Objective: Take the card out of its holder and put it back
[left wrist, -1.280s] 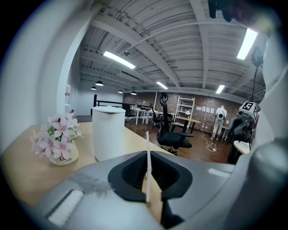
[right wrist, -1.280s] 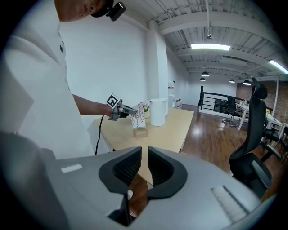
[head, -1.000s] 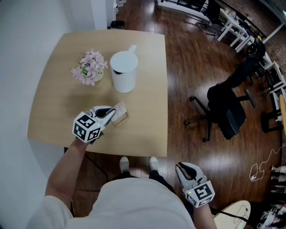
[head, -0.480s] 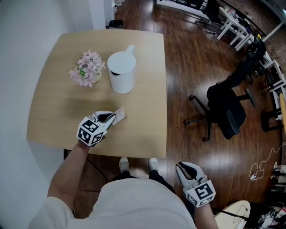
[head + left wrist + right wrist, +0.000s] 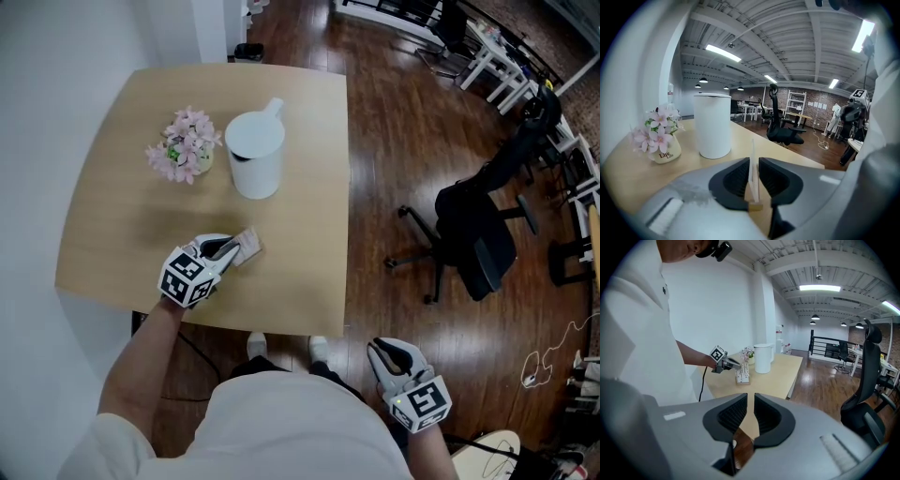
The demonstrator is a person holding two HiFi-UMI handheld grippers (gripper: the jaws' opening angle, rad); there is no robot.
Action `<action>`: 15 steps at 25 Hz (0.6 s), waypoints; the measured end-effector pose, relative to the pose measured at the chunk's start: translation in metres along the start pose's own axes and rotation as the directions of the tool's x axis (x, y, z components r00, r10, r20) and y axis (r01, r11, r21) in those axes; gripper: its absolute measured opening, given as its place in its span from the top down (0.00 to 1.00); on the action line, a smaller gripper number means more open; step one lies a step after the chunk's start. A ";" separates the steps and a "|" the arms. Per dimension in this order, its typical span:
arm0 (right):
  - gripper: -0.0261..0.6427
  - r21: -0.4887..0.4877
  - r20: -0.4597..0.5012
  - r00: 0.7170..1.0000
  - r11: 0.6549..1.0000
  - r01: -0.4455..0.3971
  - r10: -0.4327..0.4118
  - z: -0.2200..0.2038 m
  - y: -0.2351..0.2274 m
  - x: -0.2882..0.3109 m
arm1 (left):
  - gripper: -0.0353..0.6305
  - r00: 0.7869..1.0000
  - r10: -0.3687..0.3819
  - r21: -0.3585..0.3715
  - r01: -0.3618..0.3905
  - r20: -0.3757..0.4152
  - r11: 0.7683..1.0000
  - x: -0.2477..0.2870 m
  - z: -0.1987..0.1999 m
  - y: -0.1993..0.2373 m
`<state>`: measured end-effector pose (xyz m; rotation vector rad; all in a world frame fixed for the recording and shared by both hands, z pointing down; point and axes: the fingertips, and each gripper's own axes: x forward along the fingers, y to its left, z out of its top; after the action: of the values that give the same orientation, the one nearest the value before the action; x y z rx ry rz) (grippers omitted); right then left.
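A pale card (image 5: pixel 247 243) stands upright in a small wooden holder (image 5: pixel 253 251) near the front of the light wood table (image 5: pixel 112 234). My left gripper (image 5: pixel 234 249) reaches it from the left. In the left gripper view the card (image 5: pixel 752 161) shows edge-on between the dark pads (image 5: pixel 736 180), its foot in the holder (image 5: pixel 753 206); the left gripper (image 5: pixel 751 164) is shut on it. My right gripper (image 5: pixel 388 350) hangs off the table by the person's right side, shut (image 5: pixel 750 401) with nothing in it. From there the card and holder (image 5: pixel 742 372) show far off.
A white lidded jug (image 5: pixel 256 155) and a small pot of pink flowers (image 5: pixel 184 148) stand behind the card; the jug (image 5: pixel 712 125) and flowers (image 5: pixel 657 138) are also ahead in the left gripper view. A black office chair (image 5: pixel 478 234) stands on the wooden floor to the right.
The left gripper's jaws have drawn in around the card. Card and holder stay at about the same spot on the table. The right gripper has not moved.
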<state>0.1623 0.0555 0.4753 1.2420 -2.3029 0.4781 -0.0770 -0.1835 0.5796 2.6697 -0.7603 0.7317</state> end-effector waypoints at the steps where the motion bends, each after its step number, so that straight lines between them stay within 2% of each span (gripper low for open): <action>1: 0.89 -0.005 0.003 1.000 1.000 -0.005 0.005 0.001 -0.002 0.001 | 0.85 1.000 0.011 -0.001 -0.011 0.004 1.000 -0.002 0.002 0.001; 4: 0.88 -0.027 0.009 0.999 0.999 -0.032 0.032 0.006 -0.006 0.005 | 0.84 0.998 0.053 -0.005 -0.053 0.020 0.999 -0.014 0.008 0.005; 7: 0.88 -0.054 0.029 0.997 0.996 -0.067 0.069 0.014 -0.007 0.005 | 0.83 0.991 0.127 -0.035 -0.125 0.051 0.992 -0.039 0.016 0.005; 10: 0.88 -0.072 0.045 0.995 0.993 -0.089 0.093 0.020 -0.018 0.008 | 0.82 0.971 0.217 -0.079 -0.210 0.097 0.974 -0.069 0.024 0.000; 15: 0.87 -0.123 0.058 0.985 0.980 -0.156 0.164 0.026 -0.030 0.009 | 0.82 0.945 0.305 -0.106 -0.294 0.115 0.950 -0.109 0.025 -0.033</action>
<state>0.1773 0.0201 0.4613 1.0366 -2.4621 0.3535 -0.1286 -0.1206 0.4968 2.5701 -1.2242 0.5783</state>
